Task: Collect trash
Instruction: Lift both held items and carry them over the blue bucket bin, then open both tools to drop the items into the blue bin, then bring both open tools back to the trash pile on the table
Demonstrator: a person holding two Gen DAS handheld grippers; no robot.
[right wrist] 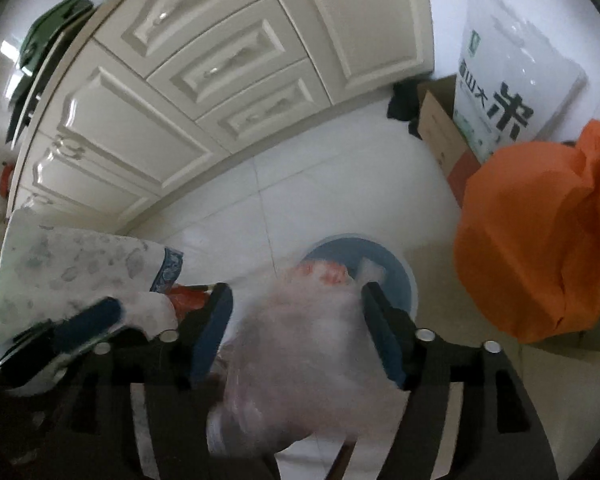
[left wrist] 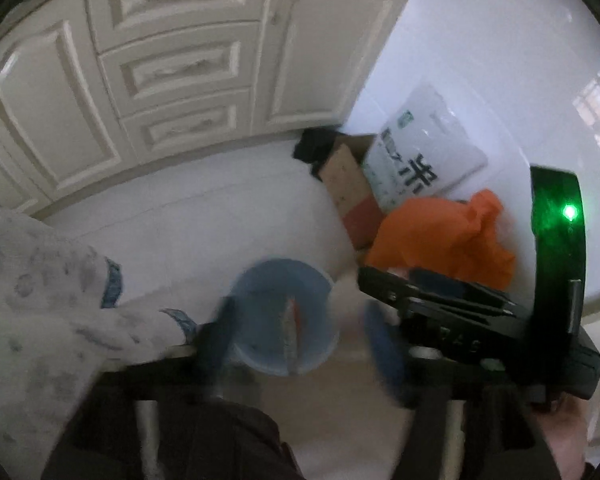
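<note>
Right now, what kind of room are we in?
Probably a kitchen. There are cream cabinets with drawers along a white tiled floor, a big bag of rice leaning on a cardboard box, and a blue bin for rubbish.

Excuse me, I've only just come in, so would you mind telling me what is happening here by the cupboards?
A person holding tongs in each hand is clearing rubbish into a blue bucket on the white tiled floor. The right tongs stand open above it, with a crumpled clear plastic bag between the fingers, blurred, so whether it hangs free is unclear. The left tongs are open with nothing between them. An orange bag, a cardboard box and a rice sack sit beside the bucket.
</note>
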